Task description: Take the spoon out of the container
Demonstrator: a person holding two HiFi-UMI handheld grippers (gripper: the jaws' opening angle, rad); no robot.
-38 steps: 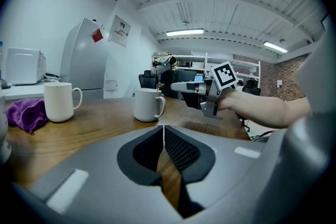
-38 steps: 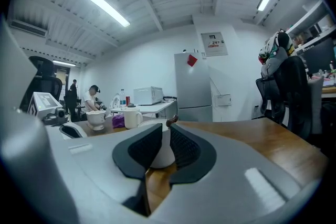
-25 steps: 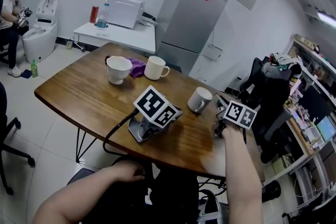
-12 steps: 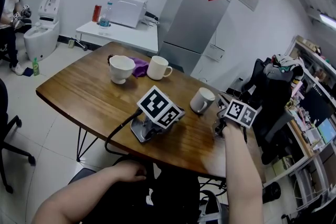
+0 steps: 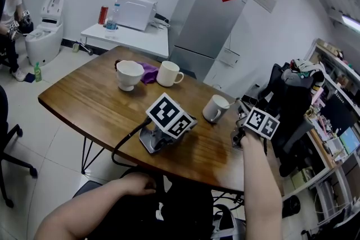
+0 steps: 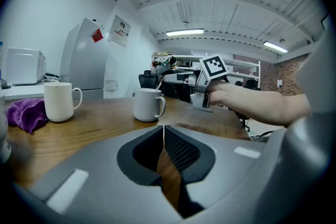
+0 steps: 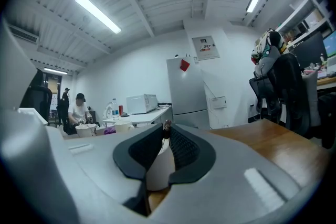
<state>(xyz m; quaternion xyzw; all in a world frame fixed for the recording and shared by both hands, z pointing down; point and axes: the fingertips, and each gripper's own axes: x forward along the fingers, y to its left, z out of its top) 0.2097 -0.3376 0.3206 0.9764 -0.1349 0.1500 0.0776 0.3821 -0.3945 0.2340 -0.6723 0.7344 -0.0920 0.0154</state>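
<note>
A white mug [image 5: 215, 108] stands near the right end of the wooden table [image 5: 95, 101], with a thin spoon handle [image 6: 159, 83] sticking up out of it. My right gripper [image 5: 237, 116] is just right of that mug. In the right gripper view its jaws are closing and meet on the tip of the spoon handle [image 7: 166, 125], with the mug [image 7: 160, 168] below between them. My left gripper [image 5: 179, 133] lies on the table in front of me, shut and holding nothing. It points at the mug [image 6: 147, 105] and the right gripper [image 6: 202, 94].
A white cup [image 5: 129, 74], a second white mug [image 5: 166, 72] and a purple cloth [image 5: 148, 71] sit at the table's far side. A grey fridge [image 5: 205, 14] stands behind, a loaded office chair [image 5: 289, 95] at the right, and a person [image 5: 8, 14] sits at far left.
The right gripper has stayed beside the mug, shifting only slightly. The left gripper has not moved on the table.
</note>
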